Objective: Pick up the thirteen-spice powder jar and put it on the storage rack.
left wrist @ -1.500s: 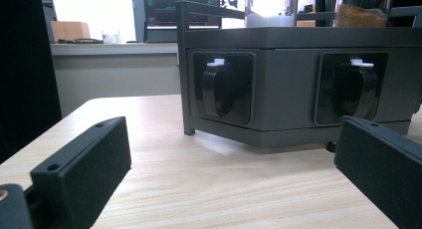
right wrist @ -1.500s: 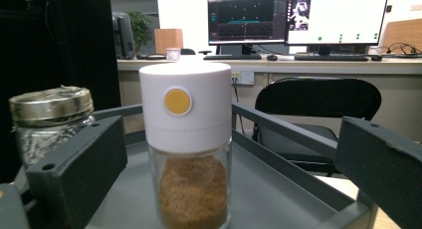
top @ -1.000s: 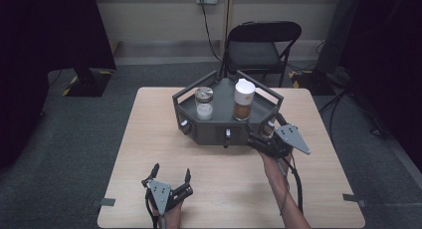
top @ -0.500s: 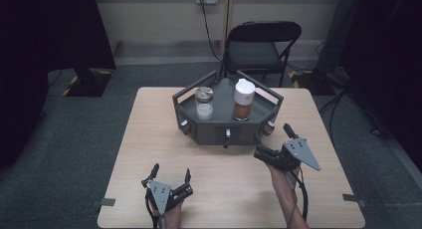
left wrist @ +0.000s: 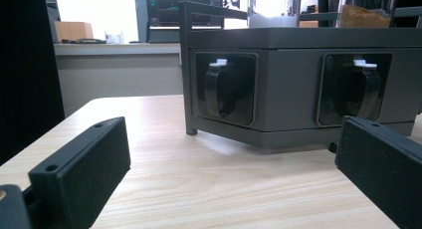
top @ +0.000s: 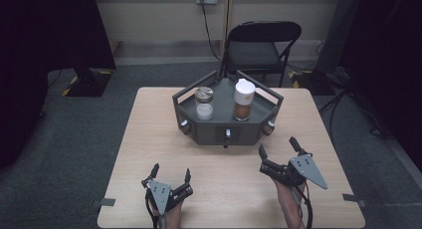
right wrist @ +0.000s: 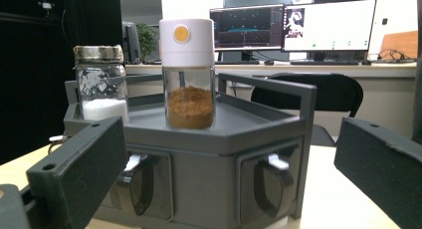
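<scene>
i see the wooden table (top: pixel 149 139) spread under everything, with a black folding chair (top: pixel 259 47) pushed up at its far edge. the biggest thing on the table is the dark grey hexagonal rack (top: pixel 225 129), which sits toward the far middle; its flat top is fenced by a low rail and its side faces carry recessed slots with small scoops (right wrist: pixel 271 181) that have white tabs at the top. on the rack's top stand two jars, near each other but apart: the white-capped jar (top: pixel 244 99) with brown powder on the right, upright, and the shorter glass jar (top: pixel 204 103) with white grains and a metal lid on the left. my right gripper (top: pixel 278 152) hovers near the rack's front right corner, just clear of it, and its jaws are spread wide with nothing between them. in the right gripper view the brown-powder jar stands straight ahead between the jaws, well beyond them. my left gripper (top: pixel 170 173) is lower on the table, near the front edge and well apart from the rack, jaws also wide and empty.
</scene>
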`<state>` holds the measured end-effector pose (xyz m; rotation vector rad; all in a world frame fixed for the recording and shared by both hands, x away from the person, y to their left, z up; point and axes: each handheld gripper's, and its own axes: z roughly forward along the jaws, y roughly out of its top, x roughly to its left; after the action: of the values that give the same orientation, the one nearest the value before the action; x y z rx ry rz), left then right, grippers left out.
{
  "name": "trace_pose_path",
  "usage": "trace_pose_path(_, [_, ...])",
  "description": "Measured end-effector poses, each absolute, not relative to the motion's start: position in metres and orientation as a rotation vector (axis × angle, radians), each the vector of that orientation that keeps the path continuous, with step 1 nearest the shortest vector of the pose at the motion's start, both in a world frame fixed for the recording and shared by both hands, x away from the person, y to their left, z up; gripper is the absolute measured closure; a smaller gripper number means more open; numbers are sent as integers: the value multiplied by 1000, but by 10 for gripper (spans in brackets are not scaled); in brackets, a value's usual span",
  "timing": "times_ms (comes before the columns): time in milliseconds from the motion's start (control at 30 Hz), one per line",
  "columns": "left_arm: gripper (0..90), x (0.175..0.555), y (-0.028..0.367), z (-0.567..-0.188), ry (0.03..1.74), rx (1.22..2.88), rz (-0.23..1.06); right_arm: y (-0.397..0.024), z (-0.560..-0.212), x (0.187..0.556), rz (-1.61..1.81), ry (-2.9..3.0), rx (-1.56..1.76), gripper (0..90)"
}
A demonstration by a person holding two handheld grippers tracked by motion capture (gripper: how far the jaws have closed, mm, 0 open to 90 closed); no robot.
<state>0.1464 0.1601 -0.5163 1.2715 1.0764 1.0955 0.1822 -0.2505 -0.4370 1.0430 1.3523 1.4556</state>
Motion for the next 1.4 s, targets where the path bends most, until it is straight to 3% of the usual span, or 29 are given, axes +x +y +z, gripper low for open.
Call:
trace_pose_path(667, [2, 146, 160, -516, 1079, 1270, 1096, -254, -472, 153, 1411, 1348, 1121, 0])
trace_pose_path(1400, [2, 146, 160, -517, 1080, 1264, 1096, -246, -502, 154, 1346, 1351, 1141, 0])
